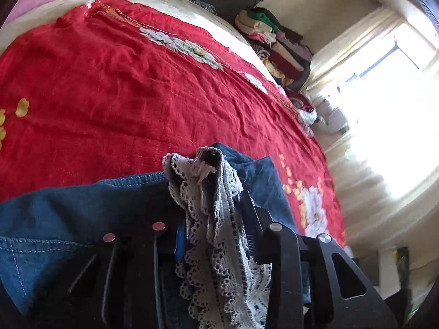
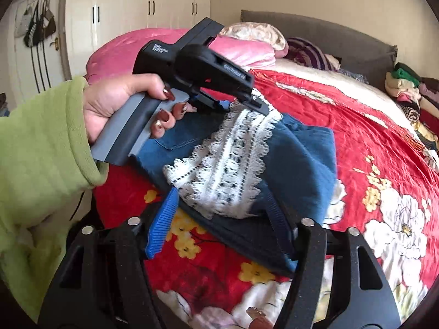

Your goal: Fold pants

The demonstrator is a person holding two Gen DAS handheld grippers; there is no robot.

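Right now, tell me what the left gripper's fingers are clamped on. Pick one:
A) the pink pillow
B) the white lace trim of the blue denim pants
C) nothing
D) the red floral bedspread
B: the left gripper is closed on the white lace trim of the blue denim pants, lifted above the red floral bedspread.

We see a bed under a red flowered bedspread (image 2: pixel 384 164), pink pillows (image 2: pixel 241 49) at the far grey headboard (image 2: pixel 343 35), white wardrobe doors (image 2: pixel 123 8) far left, and a bright window (image 1: pixel 384 87) on the right.
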